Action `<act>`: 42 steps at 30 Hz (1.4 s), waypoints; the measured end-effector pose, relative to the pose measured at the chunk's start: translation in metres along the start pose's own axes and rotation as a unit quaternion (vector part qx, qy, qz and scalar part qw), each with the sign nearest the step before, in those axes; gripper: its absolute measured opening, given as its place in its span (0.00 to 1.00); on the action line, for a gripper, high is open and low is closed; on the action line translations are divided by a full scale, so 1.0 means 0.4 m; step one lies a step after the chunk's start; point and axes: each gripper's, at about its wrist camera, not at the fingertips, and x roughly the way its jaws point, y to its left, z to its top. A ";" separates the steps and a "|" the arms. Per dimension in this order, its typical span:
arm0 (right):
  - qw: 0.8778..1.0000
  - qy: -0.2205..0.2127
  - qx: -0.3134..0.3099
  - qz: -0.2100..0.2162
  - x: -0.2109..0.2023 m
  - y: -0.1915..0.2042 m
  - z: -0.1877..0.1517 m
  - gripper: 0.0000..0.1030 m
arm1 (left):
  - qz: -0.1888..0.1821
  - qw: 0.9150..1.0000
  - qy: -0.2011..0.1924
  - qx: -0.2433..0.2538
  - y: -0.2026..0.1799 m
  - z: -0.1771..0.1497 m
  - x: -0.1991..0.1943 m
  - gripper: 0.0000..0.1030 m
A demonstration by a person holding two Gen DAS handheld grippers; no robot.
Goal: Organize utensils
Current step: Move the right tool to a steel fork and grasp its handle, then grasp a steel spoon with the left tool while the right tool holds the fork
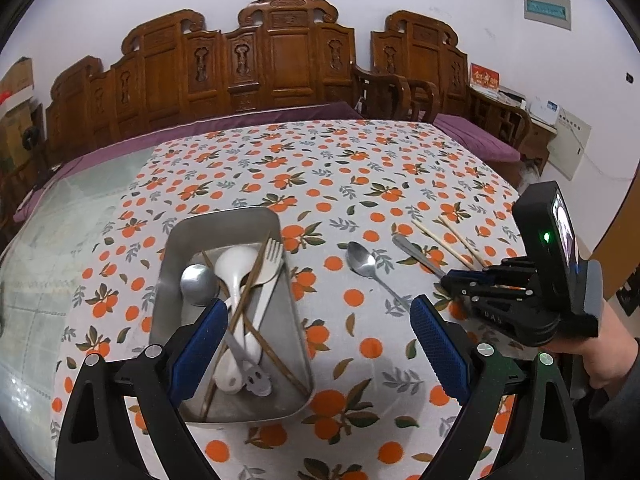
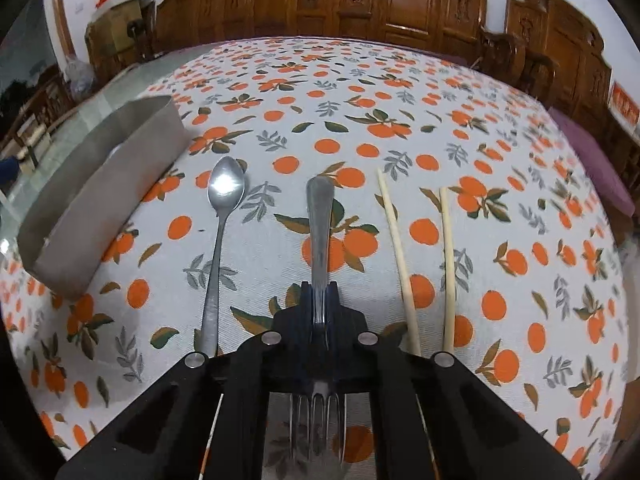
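Only right wrist: right hand-held gripper (image 2: 320, 304) clamps fork (image 2: 319, 216) | left hand-held gripper (image 1: 314, 340) wide, empty

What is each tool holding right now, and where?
Right tool is shut on the metal fork, mid-handle near the tines. Left tool is open, empty.

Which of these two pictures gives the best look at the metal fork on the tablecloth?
The right wrist view. There the metal fork runs up the middle, handle away, tines near the lens, with the right gripper shut on its neck. The left wrist view shows only its handle at the right; the gripper hides the tines.
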 end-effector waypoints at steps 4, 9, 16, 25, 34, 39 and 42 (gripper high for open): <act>1.000 -0.002 0.004 0.001 -0.006 -0.018 -0.002 0.08 | 0.005 1.000 0.008 0.008 -0.027 0.013 0.018 0.86; 0.999 -0.025 0.023 0.018 -0.042 -0.054 0.006 0.08 | -0.011 1.000 0.028 -0.001 -0.061 0.031 0.073 0.86; 0.998 -0.051 0.028 0.017 -0.086 -0.097 0.013 0.08 | -0.011 0.999 0.049 0.000 -0.100 0.072 0.153 0.76; 0.997 -0.061 0.046 0.023 -0.102 -0.142 0.016 0.08 | 0.018 0.995 0.094 0.013 -0.148 0.108 0.305 0.53; 0.996 -0.064 0.053 0.034 -0.104 -0.148 0.019 0.08 | 0.063 0.990 0.128 0.015 -0.149 0.099 0.409 0.52; 0.996 -0.065 0.052 0.037 -0.104 -0.144 0.021 0.08 | 0.060 0.990 0.128 0.004 -0.139 0.105 0.423 0.41; 0.996 -0.065 0.051 0.038 -0.104 -0.142 0.022 0.08 | 0.055 0.990 0.127 0.007 -0.145 0.105 0.422 0.27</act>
